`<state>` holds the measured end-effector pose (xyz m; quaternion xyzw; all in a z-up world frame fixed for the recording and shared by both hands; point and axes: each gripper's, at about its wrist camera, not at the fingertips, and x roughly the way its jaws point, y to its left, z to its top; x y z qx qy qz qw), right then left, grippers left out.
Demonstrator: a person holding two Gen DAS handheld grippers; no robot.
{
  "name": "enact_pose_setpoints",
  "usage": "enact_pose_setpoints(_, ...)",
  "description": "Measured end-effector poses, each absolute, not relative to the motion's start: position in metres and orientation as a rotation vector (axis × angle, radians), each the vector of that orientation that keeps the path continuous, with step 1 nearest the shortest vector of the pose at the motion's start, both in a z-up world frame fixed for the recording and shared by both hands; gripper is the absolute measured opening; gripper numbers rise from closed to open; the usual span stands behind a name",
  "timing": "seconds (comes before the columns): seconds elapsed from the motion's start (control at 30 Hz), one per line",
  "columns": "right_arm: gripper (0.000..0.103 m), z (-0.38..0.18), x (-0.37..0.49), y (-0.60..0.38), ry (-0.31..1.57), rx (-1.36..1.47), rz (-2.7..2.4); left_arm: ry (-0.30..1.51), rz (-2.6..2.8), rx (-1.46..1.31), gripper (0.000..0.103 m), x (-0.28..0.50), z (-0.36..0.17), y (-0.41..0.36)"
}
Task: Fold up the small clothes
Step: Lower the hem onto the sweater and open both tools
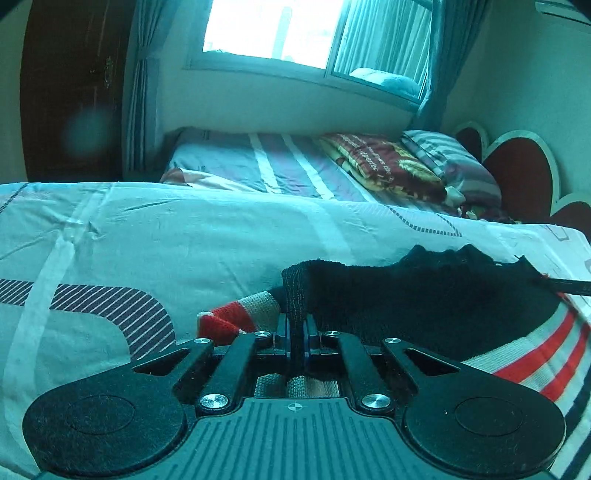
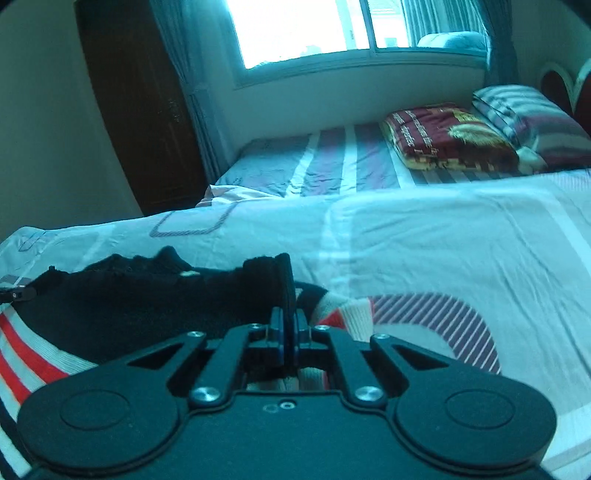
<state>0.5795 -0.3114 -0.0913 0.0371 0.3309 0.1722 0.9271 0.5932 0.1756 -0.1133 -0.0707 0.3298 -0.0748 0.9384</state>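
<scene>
On the bedsheet (image 1: 221, 236), the sweater (image 1: 424, 295) stretches sideways, both tools (image 1: 297, 328) (image 2: 290, 325) clamped on it.

A bright window (image 1: 273, 29) fills the top centre of the left wrist view, washing the room in cool bluish light. Grey-blue curtains (image 1: 142, 88) hang at either side of it. A dark wooden wardrobe (image 1: 70, 92) stands at the upper left, against a pale wall (image 1: 280, 107). Below the window lies a bed (image 1: 229, 162) with a striped sheet, and on it, toward the right, a folded red patterned blanket (image 1: 384, 162) just beside a striped pillow (image 1: 450, 162). A heart-shaped red headboard (image 1: 524, 173) rises at the right edge. A nearer bed with a pale printed sheet (image 1: 184, 236) spans the middle of the frame.
</scene>
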Motion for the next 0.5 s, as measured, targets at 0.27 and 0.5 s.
enact_pose_setpoints(0.27, 0.036, -0.052, 0.547, -0.289, 0.568, -0.085, 0.406, 0.61, -0.087, -0.068, 0.044, 0.572, -0.073, 0.163)
enact_pose_setpoints(0.5, 0.035, -0.074, 0.531, -0.174, 0.603, -0.275, 0.667, 0.625, -0.347, 0.133, 0.057, 0.569, -0.082, 0.032)
